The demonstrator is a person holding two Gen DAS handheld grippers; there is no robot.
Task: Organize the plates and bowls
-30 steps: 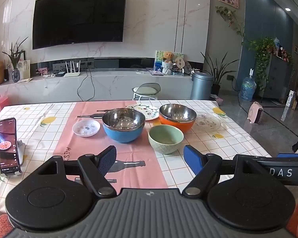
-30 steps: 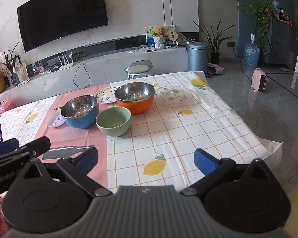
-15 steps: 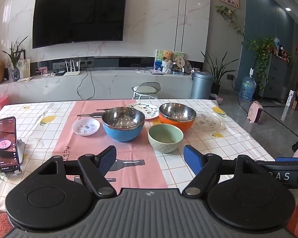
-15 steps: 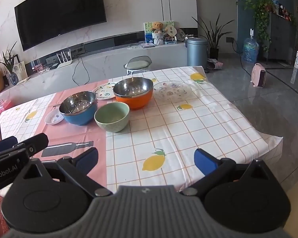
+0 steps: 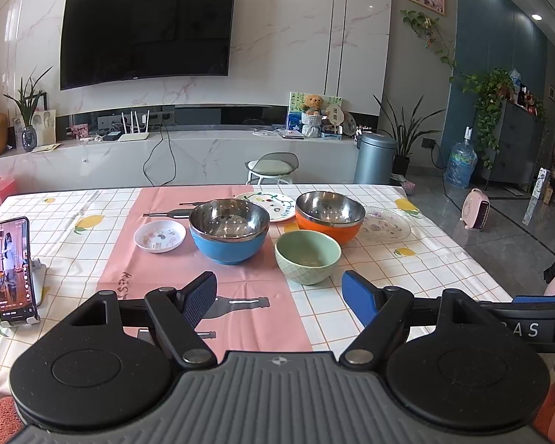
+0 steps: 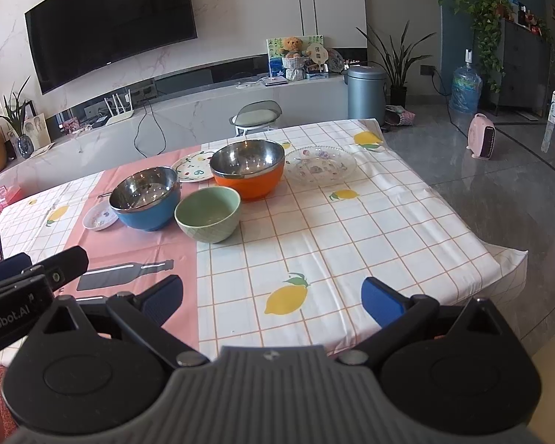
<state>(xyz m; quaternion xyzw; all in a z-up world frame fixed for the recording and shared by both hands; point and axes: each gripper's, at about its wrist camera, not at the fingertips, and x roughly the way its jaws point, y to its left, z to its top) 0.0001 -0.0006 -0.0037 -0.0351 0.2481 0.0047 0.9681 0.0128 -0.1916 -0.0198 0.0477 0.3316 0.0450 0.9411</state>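
A blue steel-lined bowl (image 5: 228, 235) (image 6: 146, 201), an orange steel-lined bowl (image 5: 329, 218) (image 6: 247, 169) and a pale green bowl (image 5: 308, 257) (image 6: 207, 214) cluster mid-table. A small white saucer (image 5: 160, 236) (image 6: 99, 216) lies left of the blue bowl. Behind the bowls is a patterned white plate (image 5: 269, 206) (image 6: 193, 166), and a clear glass plate (image 5: 386, 226) (image 6: 320, 165) lies to the right. My left gripper (image 5: 279, 292) hovers open near the table's front edge, short of the green bowl. My right gripper (image 6: 272, 298) hangs open over a lemon print, holding nothing.
A phone on a stand (image 5: 13, 270) is upright at the left of the table (image 6: 351, 222). Dark chopsticks (image 5: 166, 214) lie behind the saucer. The table's right edge drops to a grey floor with a pink heater (image 6: 481, 141). A stool (image 5: 272, 165) stands beyond the far edge.
The right gripper has drifted slightly toward the bowls, so they sit lower and nearer in its view. The left gripper has barely moved. Both stay open.
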